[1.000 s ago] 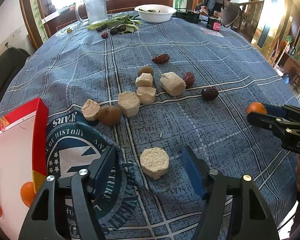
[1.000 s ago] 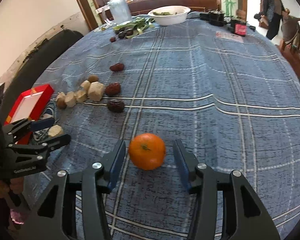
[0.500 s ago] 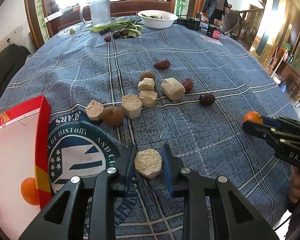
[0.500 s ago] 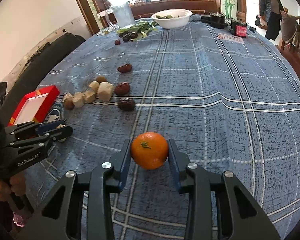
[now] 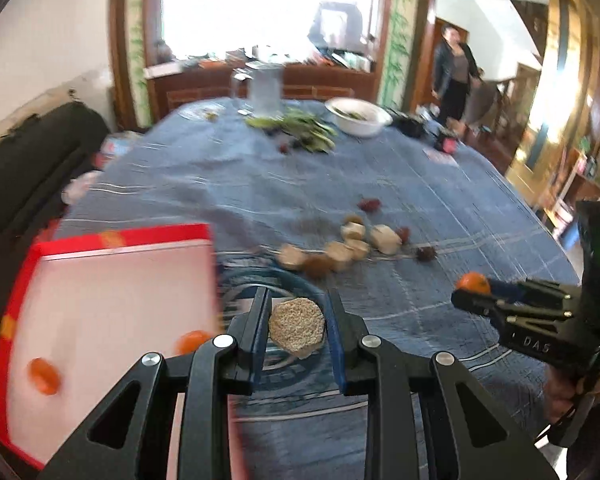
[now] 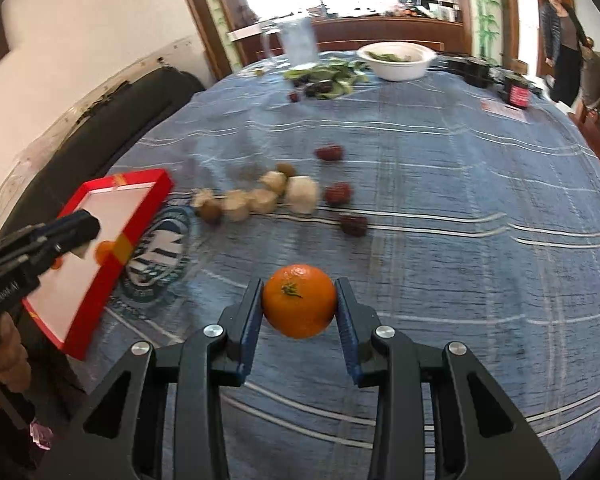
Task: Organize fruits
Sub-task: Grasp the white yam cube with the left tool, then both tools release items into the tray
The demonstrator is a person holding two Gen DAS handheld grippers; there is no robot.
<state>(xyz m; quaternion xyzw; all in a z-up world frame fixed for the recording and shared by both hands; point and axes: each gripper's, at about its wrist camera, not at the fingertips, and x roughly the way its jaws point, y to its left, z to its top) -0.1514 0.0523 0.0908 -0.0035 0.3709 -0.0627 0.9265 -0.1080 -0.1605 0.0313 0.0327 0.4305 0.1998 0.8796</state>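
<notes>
My left gripper (image 5: 297, 330) is shut on a pale beige chunk (image 5: 297, 327) and holds it above the blue tablecloth, just right of the red-rimmed white tray (image 5: 112, 280). Two small oranges (image 5: 192, 341) lie in that tray. In the right wrist view my right gripper (image 6: 299, 307) is shut on an orange (image 6: 299, 306), lifted over the cloth. A cluster of beige chunks (image 6: 256, 200), brown round fruits and dark red dates (image 6: 354, 225) lies mid-table. The left gripper (image 6: 74, 236) shows over the tray (image 6: 112, 200) there.
At the far end stand a white bowl (image 6: 398, 60), a clear pitcher (image 6: 298, 42), green leaves with dark fruits (image 6: 326, 78) and a small red jar (image 6: 518, 94). A dark sofa (image 5: 28, 164) runs along the left. A person (image 5: 456, 72) stands in the doorway.
Both grippers have risen off the table with their loads. The left one has swung towards the red tray with the beige chunk; the right one has lifted the orange.
</notes>
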